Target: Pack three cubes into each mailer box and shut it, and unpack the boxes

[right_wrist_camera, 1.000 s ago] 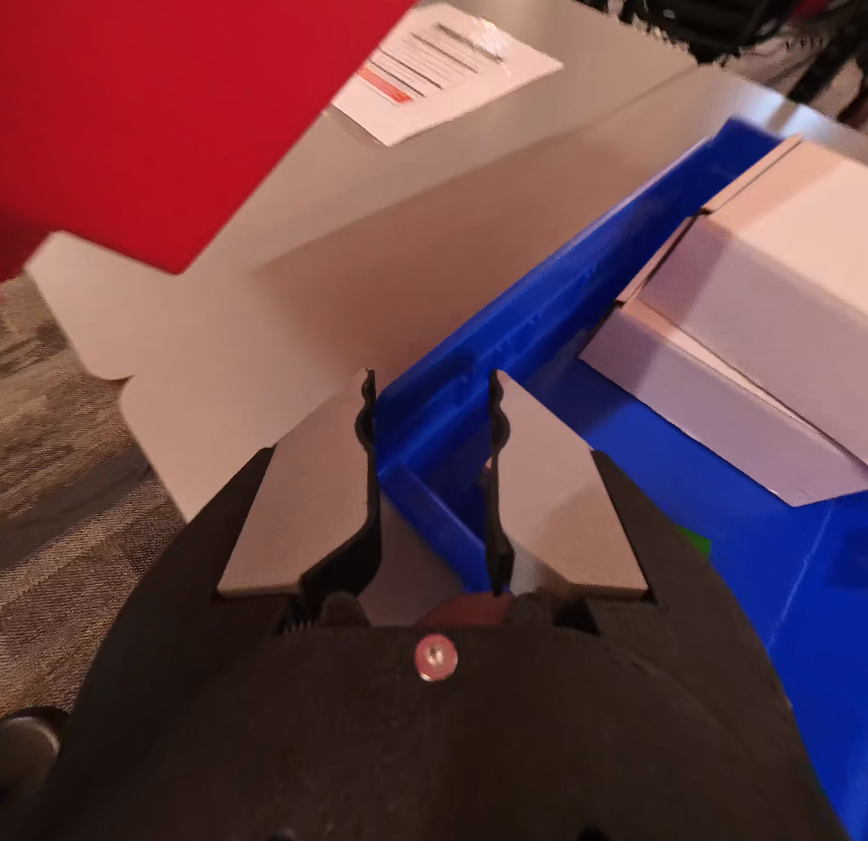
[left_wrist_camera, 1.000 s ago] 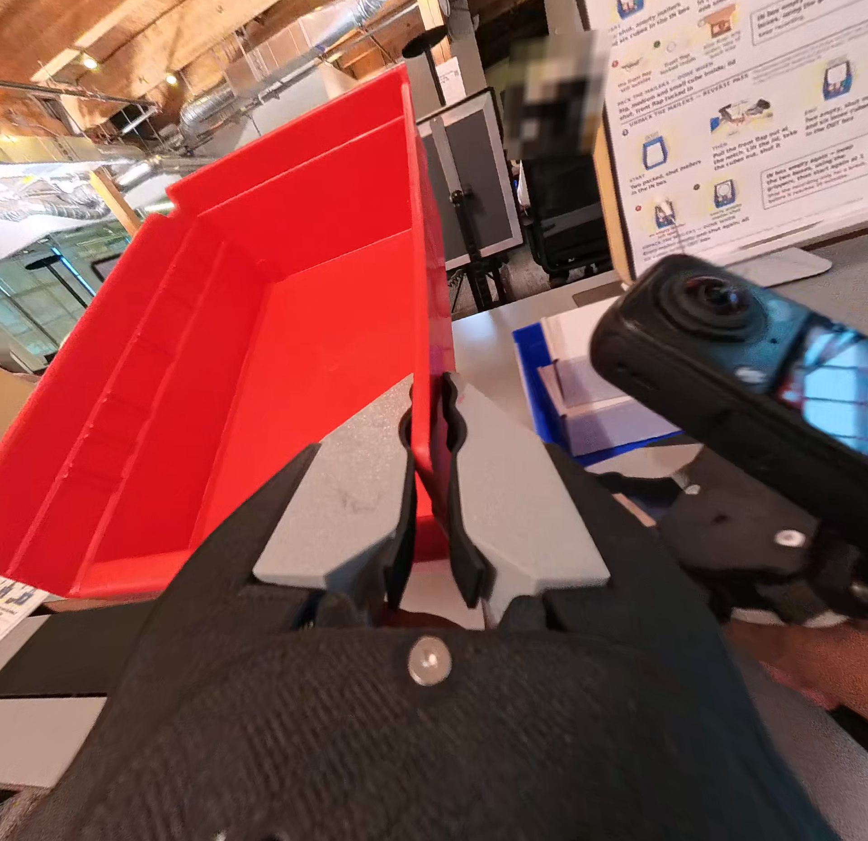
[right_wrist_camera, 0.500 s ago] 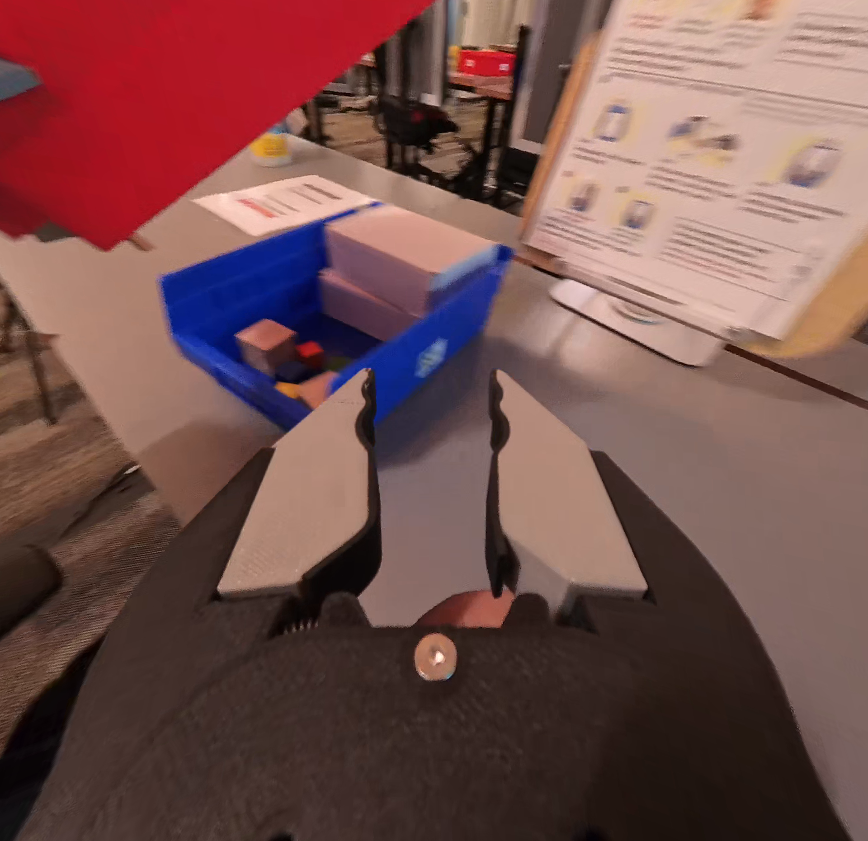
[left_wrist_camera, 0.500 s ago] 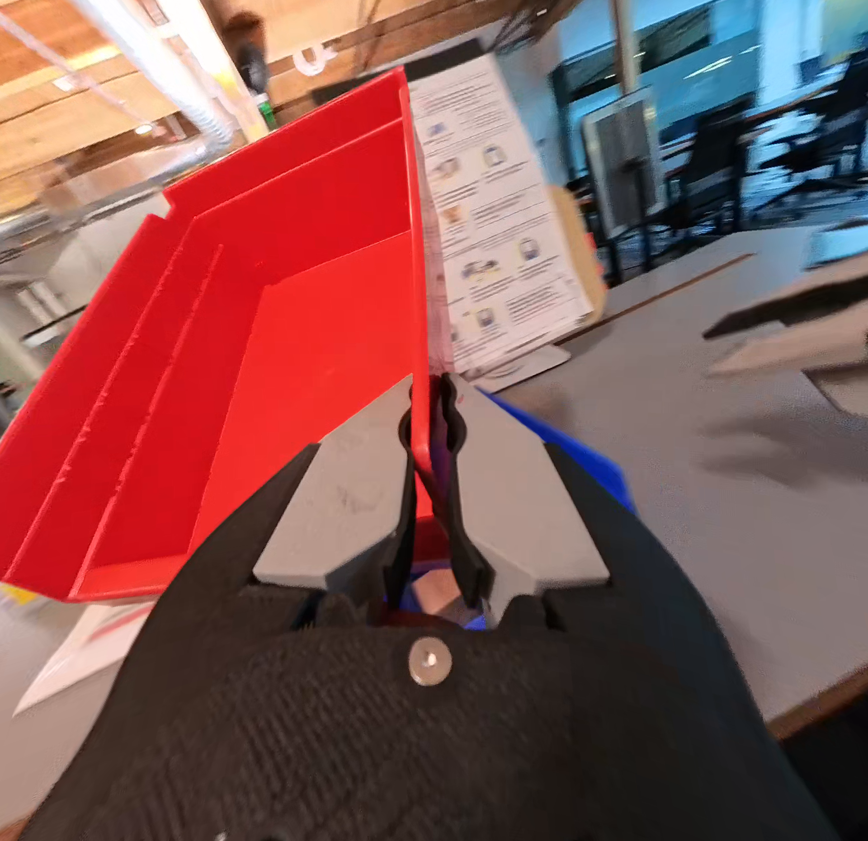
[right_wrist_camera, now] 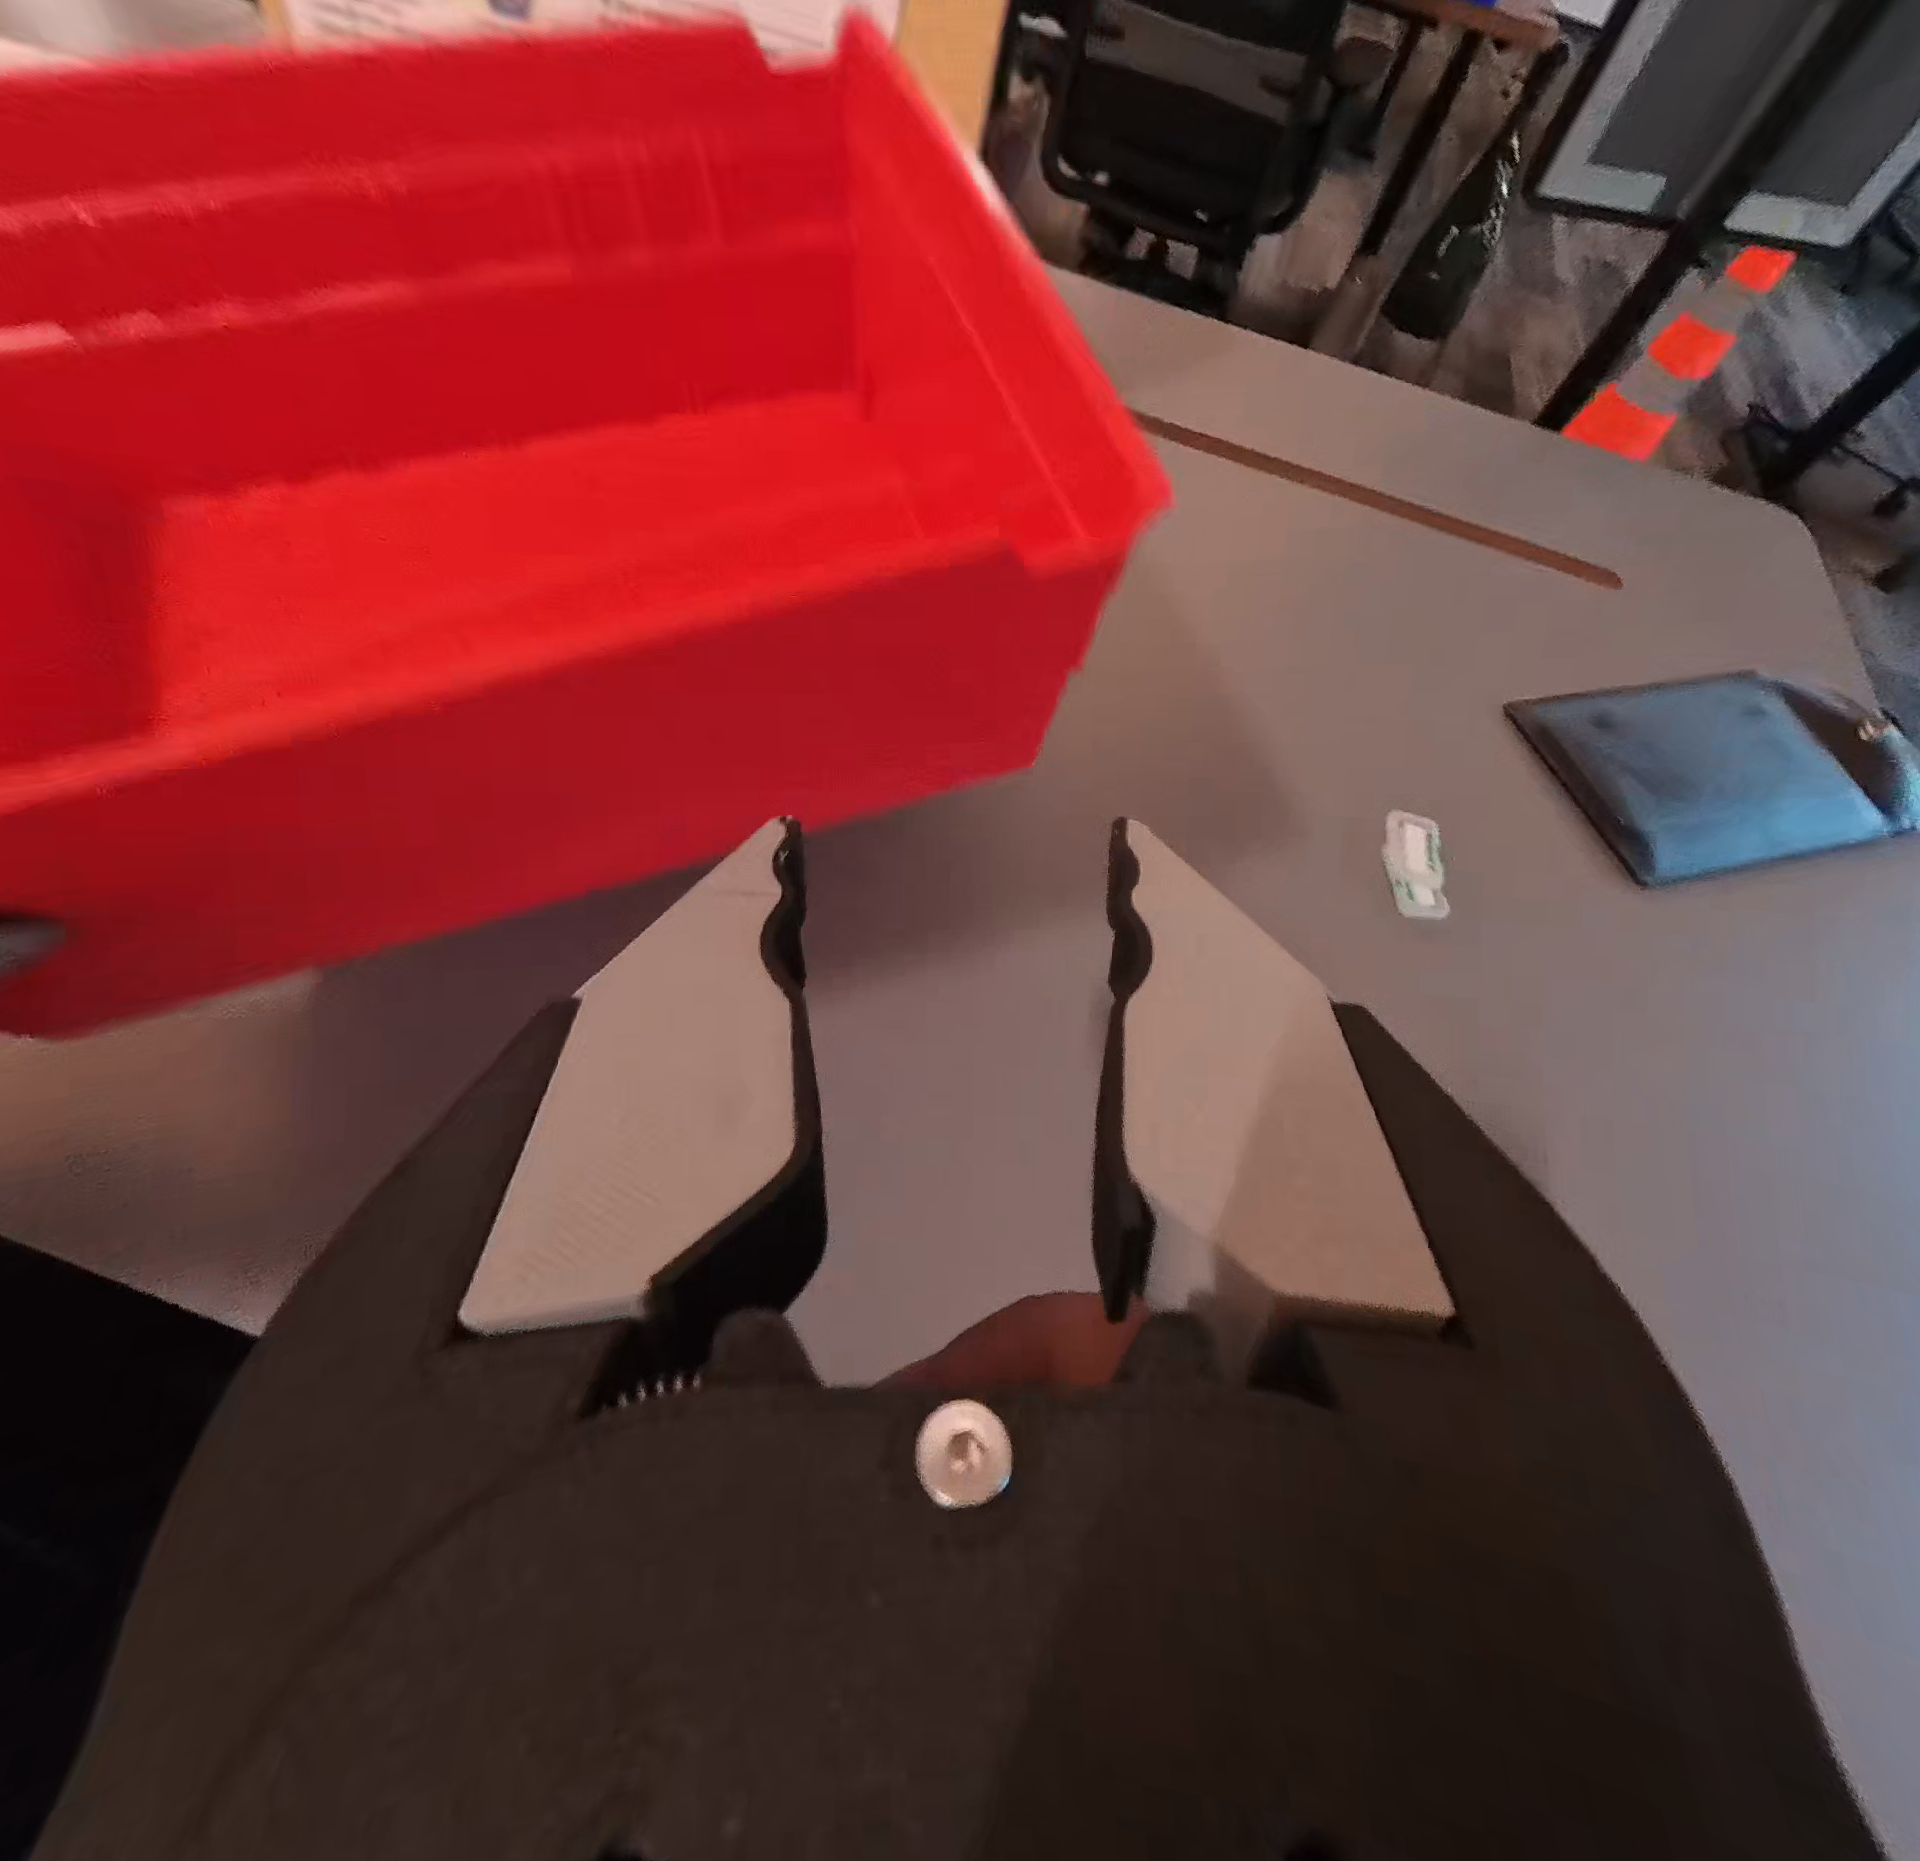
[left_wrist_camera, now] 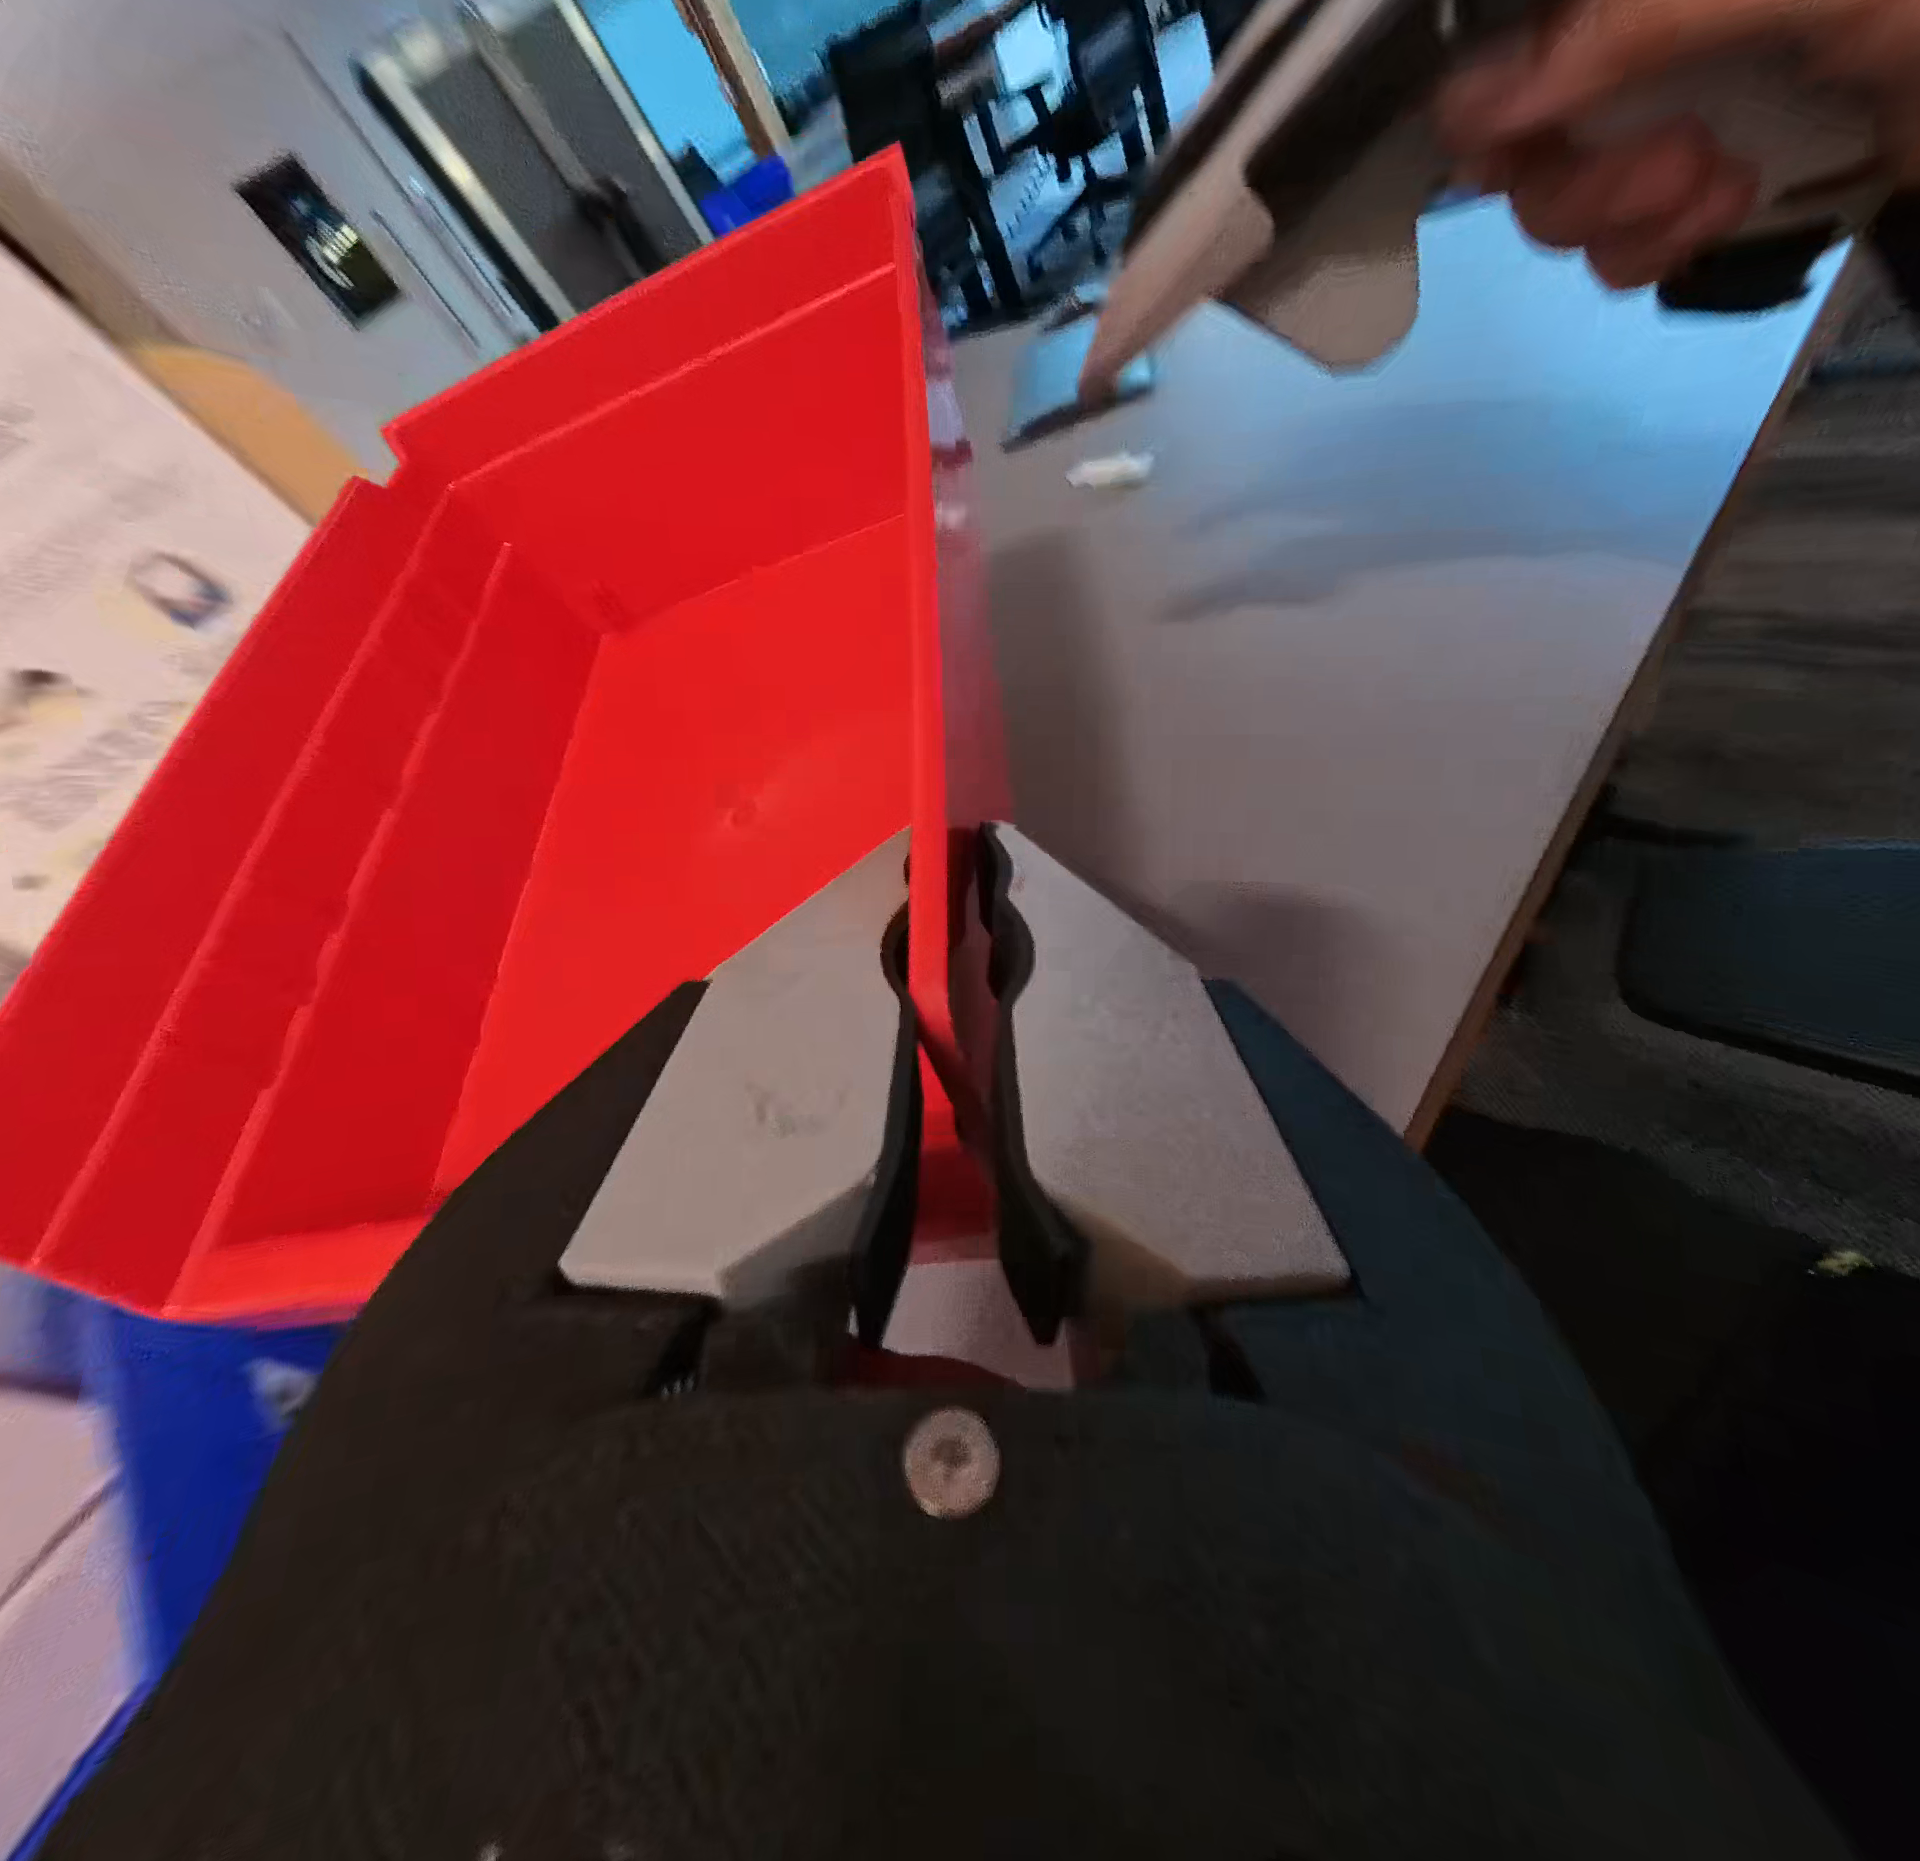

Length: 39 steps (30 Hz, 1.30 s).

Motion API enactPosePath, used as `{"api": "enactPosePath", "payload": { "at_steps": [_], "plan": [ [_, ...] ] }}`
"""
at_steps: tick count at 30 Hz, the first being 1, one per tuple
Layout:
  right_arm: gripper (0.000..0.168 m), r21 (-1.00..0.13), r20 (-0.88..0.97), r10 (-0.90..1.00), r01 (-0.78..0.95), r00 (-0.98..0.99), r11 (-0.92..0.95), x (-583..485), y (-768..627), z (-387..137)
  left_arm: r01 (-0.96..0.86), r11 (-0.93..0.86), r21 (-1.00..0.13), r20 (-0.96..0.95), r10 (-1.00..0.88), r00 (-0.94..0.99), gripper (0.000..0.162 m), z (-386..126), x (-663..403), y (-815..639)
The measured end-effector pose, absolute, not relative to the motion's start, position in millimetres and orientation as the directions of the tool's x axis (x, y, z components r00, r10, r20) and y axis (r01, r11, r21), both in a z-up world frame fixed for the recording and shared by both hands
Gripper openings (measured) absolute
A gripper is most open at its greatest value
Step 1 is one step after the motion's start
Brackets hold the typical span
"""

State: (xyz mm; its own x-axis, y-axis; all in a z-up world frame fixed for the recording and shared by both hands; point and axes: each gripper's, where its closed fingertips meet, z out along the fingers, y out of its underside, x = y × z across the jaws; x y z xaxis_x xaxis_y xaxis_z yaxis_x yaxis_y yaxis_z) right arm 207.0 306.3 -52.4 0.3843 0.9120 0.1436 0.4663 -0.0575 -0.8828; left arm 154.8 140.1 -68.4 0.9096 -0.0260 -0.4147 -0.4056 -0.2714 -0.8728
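Observation:
My left gripper (left_wrist_camera: 951, 845) is shut on the right side wall of an empty red bin (left_wrist_camera: 644, 772) and holds it in the air above the grey table (left_wrist_camera: 1299, 689). The same red bin (right_wrist_camera: 499, 481) fills the upper left of the right wrist view, blurred. My right gripper (right_wrist_camera: 951, 845) is open and empty, above bare table to the right of the bin. It also shows blurred at the top right of the left wrist view (left_wrist_camera: 1247, 242), held by a hand. A corner of a blue bin (left_wrist_camera: 177, 1416) lies under the red bin at lower left. No cubes or mailer boxes show.
A dark flat pad (right_wrist_camera: 1704, 772) and a small white item (right_wrist_camera: 1415, 864) lie on the table at right. An instruction board (left_wrist_camera: 94, 606) stands at left. The table's front edge (left_wrist_camera: 1621, 772) runs along the right; chairs (right_wrist_camera: 1184, 118) stand beyond the far edge.
Both grippers have swung to the right across the table. The red bin came with the left gripper. The blue bin with white boxes and cubes has left the right wrist view.

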Motion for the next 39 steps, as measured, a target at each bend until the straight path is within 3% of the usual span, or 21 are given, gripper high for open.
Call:
{"api": "enactPosePath", "payload": {
  "at_steps": [5,7,10,14,19,22,24,26,31,33,36,39],
  "plan": [
    [0.057,-0.872,0.133,0.908,0.482,0.397,-0.083,207.9,317.9,-63.8,-0.389,-0.426,-0.817,-0.36,-0.15,0.921,0.005,-141.9,185.2,208.9],
    [0.059,-0.862,0.147,0.906,0.5,0.397,-0.079,203.8,317.8,-68.5,-0.386,-0.414,-0.824,-0.374,-0.114,0.92,0.011,-142.0,185.5,230.1],
    [0.06,-0.849,0.183,0.906,0.526,0.381,-0.05,196.6,309.6,-71.4,-0.339,-0.422,-0.841,-0.321,-0.116,0.94,0.047,-131.2,188.3,232.9],
    [0.06,-0.847,0.178,0.949,0.531,0.26,0.014,174.3,267.6,-69.6,-0.286,-0.41,-0.866,-0.266,-0.107,0.958,0.067,-113.3,168.2,191.0],
    [0.055,-0.814,0.198,0.98,0.554,-0.013,0.172,129.8,173.3,-85.3,-0.188,-0.365,-0.912,-0.218,0.043,0.975,0.068,-85.7,97.1,109.8],
    [0.038,-0.755,0.251,0.96,0.596,-0.123,0.274,111.1,134.5,-110.2,-0.147,-0.388,-0.91,-0.236,0.191,0.953,0.071,-85.2,37.4,71.0],
    [0.031,-0.686,0.31,0.943,0.66,-0.117,0.307,109.6,137.5,-128.9,-0.119,-0.429,-0.896,-0.257,0.279,0.925,0.075,-92.8,2.2,48.8],
    [0.002,-0.602,0.388,0.918,0.731,-0.086,0.323,117.4,159.5,-144.3,-0.089,-0.454,-0.887,-0.258,0.325,0.91,0.075,-102.6,-20.4,31.2],
    [0.0,-0.441,0.507,0.862,0.863,0.013,0.246,168.0,245.9,-159.8,-0.044,-0.498,-0.866,-0.272,0.395,0.878,0.076,-126.7,-55.3,2.0],
    [0.002,-0.409,0.508,0.857,0.9,0.087,0.151,198.2,281.6,-164.0,-0.006,-0.492,-0.871,-0.229,0.395,0.89,0.083,-134.7,-58.8,-4.7],
    [0.018,-0.479,0.433,0.88,0.877,0.192,0.044,220.8,305.2,-155.1,0.038,-0.475,-0.879,-0.173,0.393,0.903,0.081,-140.6,-58.1,-10.6],
    [0.023,-0.643,0.235,0.969,0.76,0.08,0.093,206.2,264.6,-135.1,0.033,-0.447,-0.894,-0.144,0.357,0.923,0.081,-135.4,-40.9,0.2]
  ]
}}
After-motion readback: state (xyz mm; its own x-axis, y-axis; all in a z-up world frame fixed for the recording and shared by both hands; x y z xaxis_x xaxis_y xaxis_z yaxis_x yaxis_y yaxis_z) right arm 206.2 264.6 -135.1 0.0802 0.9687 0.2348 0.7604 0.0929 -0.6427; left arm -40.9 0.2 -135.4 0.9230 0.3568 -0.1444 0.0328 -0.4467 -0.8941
